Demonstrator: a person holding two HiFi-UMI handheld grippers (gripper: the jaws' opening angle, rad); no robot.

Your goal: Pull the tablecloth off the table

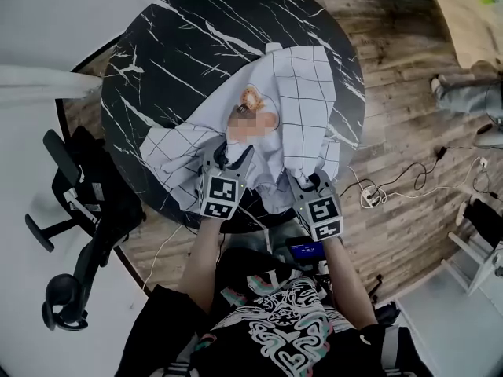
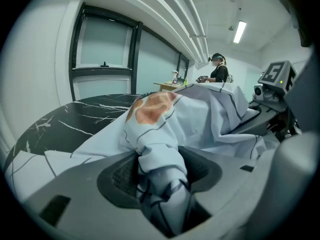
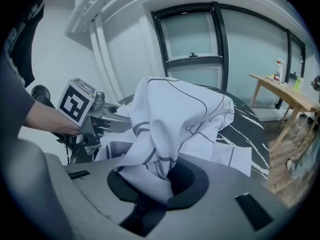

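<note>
Counter [image 1: 181,45] far half + left rim bare, free pass. Bunched tablecloth [image 1: 302,93] heaps over near half. Off counter: office chair [image 1: 82,191] close at left, power strip [image 1: 368,198] w/ cables on floor at right.

Cool, even indoor light, fisheye optics.
Ceiling strip lights [image 2: 240,31] glare overhead; edges bend and darken; shadows soft.
</note>
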